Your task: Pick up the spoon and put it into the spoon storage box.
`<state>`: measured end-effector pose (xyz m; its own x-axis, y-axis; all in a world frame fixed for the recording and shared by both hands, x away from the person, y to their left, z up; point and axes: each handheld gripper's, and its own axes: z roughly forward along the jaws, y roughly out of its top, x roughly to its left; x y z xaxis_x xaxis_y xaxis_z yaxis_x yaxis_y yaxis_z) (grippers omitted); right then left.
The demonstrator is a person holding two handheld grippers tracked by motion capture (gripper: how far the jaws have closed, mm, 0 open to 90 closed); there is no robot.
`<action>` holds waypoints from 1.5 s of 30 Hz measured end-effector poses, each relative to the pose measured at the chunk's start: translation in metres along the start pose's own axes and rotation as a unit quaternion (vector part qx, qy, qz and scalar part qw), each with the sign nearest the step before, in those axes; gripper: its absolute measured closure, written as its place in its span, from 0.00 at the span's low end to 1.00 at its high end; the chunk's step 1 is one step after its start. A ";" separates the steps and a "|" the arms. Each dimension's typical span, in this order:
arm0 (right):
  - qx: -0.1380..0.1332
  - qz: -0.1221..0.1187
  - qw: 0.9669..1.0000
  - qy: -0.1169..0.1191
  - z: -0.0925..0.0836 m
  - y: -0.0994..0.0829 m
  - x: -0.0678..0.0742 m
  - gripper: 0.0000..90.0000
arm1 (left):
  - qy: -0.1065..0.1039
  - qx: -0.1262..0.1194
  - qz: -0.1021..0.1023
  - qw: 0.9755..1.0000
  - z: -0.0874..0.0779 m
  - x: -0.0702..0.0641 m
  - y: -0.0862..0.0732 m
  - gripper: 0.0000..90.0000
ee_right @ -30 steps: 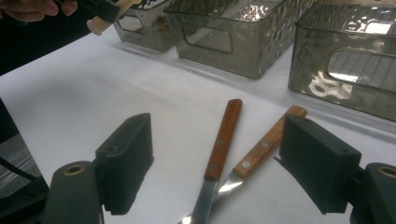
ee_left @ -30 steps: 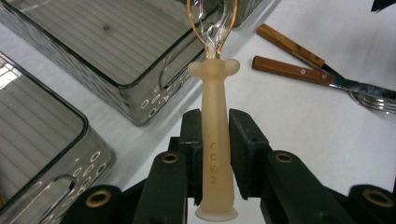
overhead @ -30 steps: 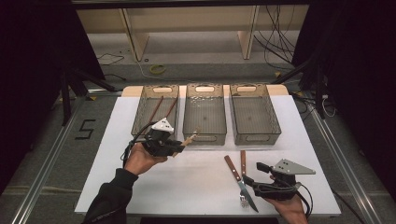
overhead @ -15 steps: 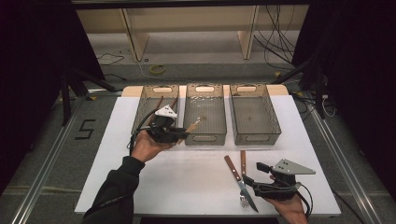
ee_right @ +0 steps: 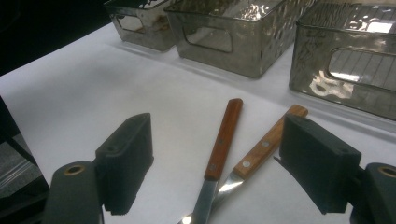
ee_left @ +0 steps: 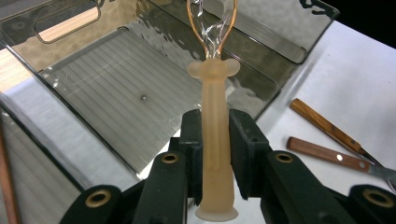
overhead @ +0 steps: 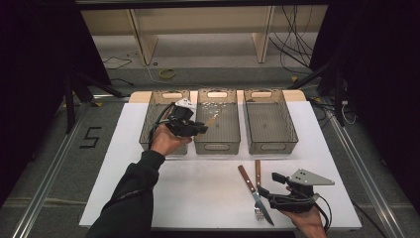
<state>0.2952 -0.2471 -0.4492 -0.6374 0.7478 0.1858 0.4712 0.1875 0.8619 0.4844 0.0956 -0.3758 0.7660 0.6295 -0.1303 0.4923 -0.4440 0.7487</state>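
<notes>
Carried forward since a second ago, the pale spoon point(ee_left: 215, 154) now hangs over the middle bin point(overhead: 217, 121), where earlier it was at the near edge of the left bin point(overhead: 161, 119). Its frosted handle stands clamped between the pads of the left gripper point(overhead: 200, 128), and its clear, amber-rimmed bowl juts out past the jaws, above the ribbed bin floor. Beyond the spoon's tip, as the left gripper looks, lies the far wall of that bin.

On the white desk point(overhead: 198, 188), just ahead of the right gripper point(ee_right: 219, 186), lie a wooden-handled knife point(ee_right: 222, 140) and a wooden-handled fork point(ee_right: 261, 149), blades crossing near its jaws. That gripper has kept its place, jaws spread wide with nothing held. Farther ahead of it stands the right bin point(overhead: 270, 119).
</notes>
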 end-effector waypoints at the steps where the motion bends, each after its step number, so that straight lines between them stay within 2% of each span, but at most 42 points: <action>1: 0.000 0.000 1.000 0.000 0.000 0.000 0.000 0.30 | 0.002 0.001 -0.001 1.000 0.003 0.001 0.002 0.84; 6: 0.000 0.001 1.000 0.001 0.000 0.000 -0.001 0.30 | 0.014 0.007 -0.003 1.000 0.012 0.005 0.008 0.84; 10: 0.001 0.002 1.000 0.001 0.000 0.000 -0.001 0.30 | 0.016 0.004 -0.022 1.000 0.020 0.012 0.008 0.84; 19: 0.001 0.001 1.000 0.001 0.000 0.000 -0.001 0.30 | 0.025 0.019 -0.033 0.999 0.038 0.016 0.007 0.84; 24: 0.000 0.003 1.000 0.001 -0.001 0.000 -0.001 0.30 | 0.028 0.023 -0.040 0.999 0.043 0.016 0.008 0.83; 40: 0.000 0.002 1.000 0.001 -0.001 -0.001 -0.001 0.30 | 0.036 0.056 -0.055 0.996 0.056 0.017 0.007 0.82; 42: 0.000 0.002 1.000 0.001 -0.001 -0.001 -0.001 0.30 | 0.033 0.059 -0.066 0.996 0.057 0.018 0.007 0.81; 45: 0.001 0.002 1.000 0.002 -0.001 -0.001 -0.001 0.30 | 0.029 0.060 -0.076 0.995 0.055 0.019 0.008 0.66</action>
<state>0.2950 -0.2480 -0.4496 -0.6374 0.7464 0.1913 0.4749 0.1851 0.8604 0.5257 0.0683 -0.4080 0.6549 0.7300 -0.1955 0.6490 -0.4108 0.6404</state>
